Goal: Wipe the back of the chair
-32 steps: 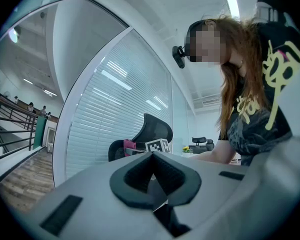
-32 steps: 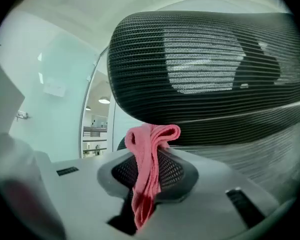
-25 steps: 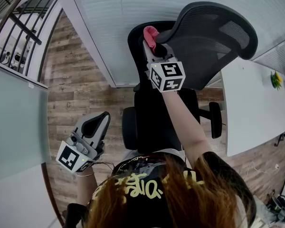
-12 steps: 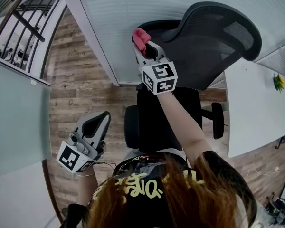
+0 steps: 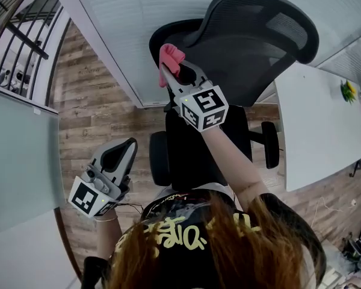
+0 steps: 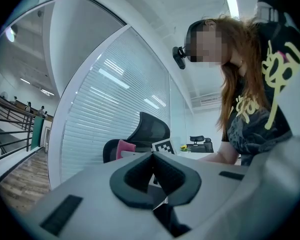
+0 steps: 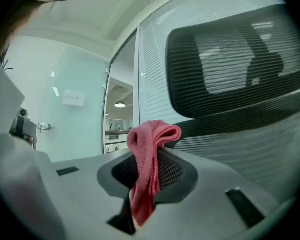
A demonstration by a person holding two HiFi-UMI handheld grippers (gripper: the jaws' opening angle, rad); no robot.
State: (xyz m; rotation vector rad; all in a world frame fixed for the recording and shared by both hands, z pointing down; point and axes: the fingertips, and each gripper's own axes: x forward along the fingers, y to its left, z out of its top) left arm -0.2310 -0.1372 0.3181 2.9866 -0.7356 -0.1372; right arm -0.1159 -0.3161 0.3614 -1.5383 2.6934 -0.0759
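In the head view, the right gripper is held raised, and a crumpled pink terry cloth is pinched at its tips. A black mesh-backed office chair stands just ahead of that gripper and to its right; whether the cloth touches the backrest cannot be told. The left gripper is held low, well apart from the chair, over a wooden plank floor. A white rectangular desk lies far to the right of both grippers.

In the left gripper view, the jaws are pressed together with nothing between them, and the chair is seen well beyond them.

In the right gripper view, the cloth is clamped between the jaws, its folded end standing above them, with the mesh backrest close ahead and to the right.
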